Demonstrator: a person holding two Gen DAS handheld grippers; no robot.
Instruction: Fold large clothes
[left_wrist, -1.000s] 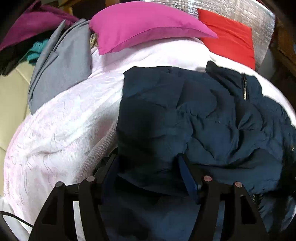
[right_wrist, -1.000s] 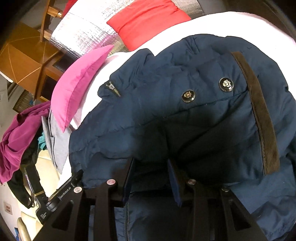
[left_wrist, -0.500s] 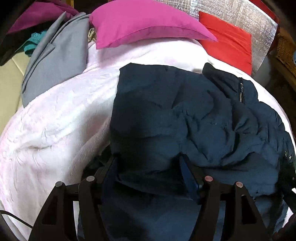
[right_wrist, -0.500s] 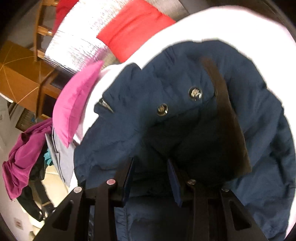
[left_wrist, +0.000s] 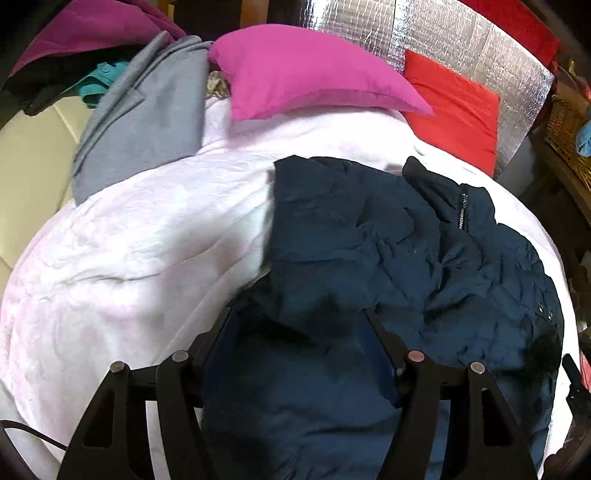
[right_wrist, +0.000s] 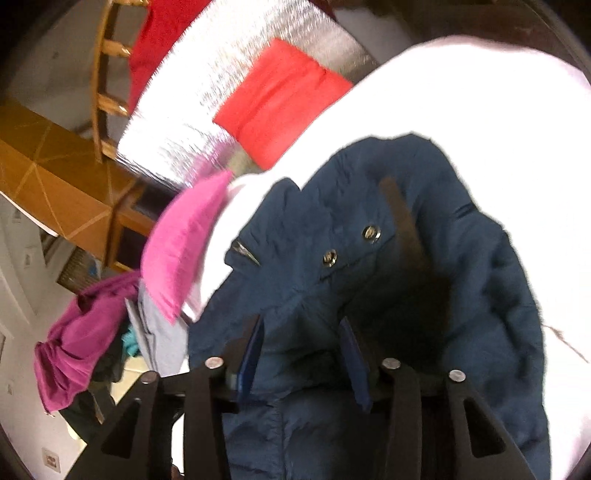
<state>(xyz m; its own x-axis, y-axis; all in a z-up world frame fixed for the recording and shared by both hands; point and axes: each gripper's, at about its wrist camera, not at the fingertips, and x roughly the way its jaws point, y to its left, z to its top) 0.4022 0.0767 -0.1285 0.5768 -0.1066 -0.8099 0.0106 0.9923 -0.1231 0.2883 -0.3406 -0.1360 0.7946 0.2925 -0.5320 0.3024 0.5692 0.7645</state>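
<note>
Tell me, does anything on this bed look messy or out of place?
The navy jacket is the odd one: it lies crumpled and bunched on the white blanket, not flat, with fabric between the fingers of both the left gripper and the right gripper. Other clothes are heaped beside the pink pillow.

Bed covered in a pale pink-white blanket, filling most of the left wrist frame. Lying directly on it: navy jacket at centre and lower right, crumpled, zip showing at upper right; magenta pillow resting at top centre; red cushion sitting at upper right, just beside the pillow; grey garment draping over the upper left edge. In the right wrist frame, jacket spreading across the blanket, blurred.
</note>
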